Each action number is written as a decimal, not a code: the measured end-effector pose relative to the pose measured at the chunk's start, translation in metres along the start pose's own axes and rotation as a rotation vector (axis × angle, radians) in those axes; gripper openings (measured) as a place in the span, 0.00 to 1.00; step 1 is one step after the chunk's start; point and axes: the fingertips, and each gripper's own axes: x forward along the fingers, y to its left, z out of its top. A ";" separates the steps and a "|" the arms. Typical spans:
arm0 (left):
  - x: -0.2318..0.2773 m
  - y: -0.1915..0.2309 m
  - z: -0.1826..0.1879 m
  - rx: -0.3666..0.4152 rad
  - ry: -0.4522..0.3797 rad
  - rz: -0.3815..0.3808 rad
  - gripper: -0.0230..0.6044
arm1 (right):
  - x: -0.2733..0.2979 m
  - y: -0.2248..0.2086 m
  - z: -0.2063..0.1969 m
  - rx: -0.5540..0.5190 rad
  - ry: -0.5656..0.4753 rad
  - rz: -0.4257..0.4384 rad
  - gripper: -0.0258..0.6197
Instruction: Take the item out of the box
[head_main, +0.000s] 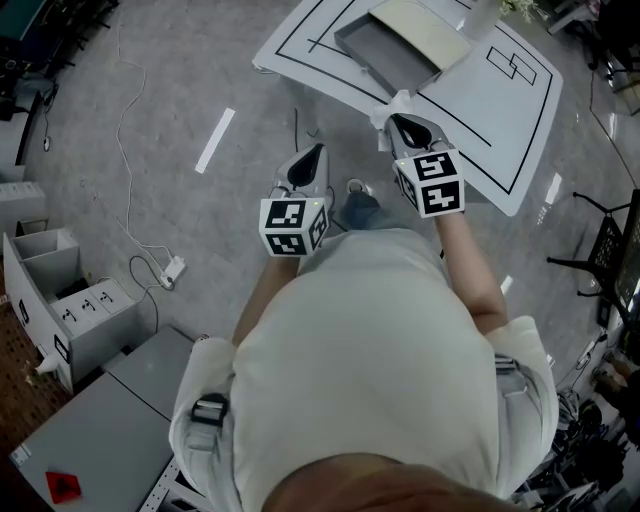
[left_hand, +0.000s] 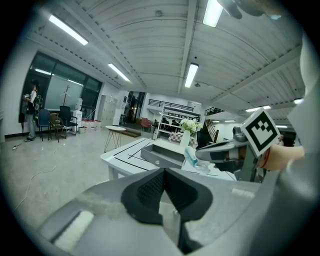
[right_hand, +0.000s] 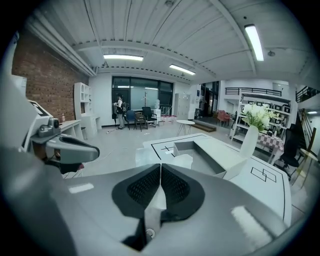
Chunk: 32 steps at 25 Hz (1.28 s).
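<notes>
The item (head_main: 392, 106), a thin white packet, is already out of the box (head_main: 372, 52). In the head view it hangs pinched at the tip of the right gripper (head_main: 402, 120), at the near edge of the table (head_main: 480, 95), with the box well beyond the fingers. The left gripper (head_main: 317, 152) is beside it over open floor (head_main: 180, 90). Removal looks done. The next move, I judge, is to carry the packet to a bare patch of table and release it.

In the left gripper view, its fingers (left_hand: 150, 190) are pressed together on nothing. The item (left_hand: 191, 157) shows ahead and to their right.

In the right gripper view, the fingers (right_hand: 142, 186) are closed on a white fold. The rest of the item (right_hand: 170, 161) bunches just past the tips, clear of the box wall beyond.
</notes>
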 end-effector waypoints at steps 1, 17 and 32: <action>-0.003 -0.001 -0.001 0.000 -0.001 0.000 0.04 | -0.003 0.003 -0.001 0.002 -0.002 -0.002 0.05; -0.037 -0.009 -0.016 -0.026 -0.022 0.007 0.04 | -0.049 0.041 -0.008 0.025 -0.091 -0.023 0.05; -0.059 -0.028 -0.034 -0.015 -0.019 0.005 0.04 | -0.090 0.059 -0.020 0.042 -0.199 -0.033 0.05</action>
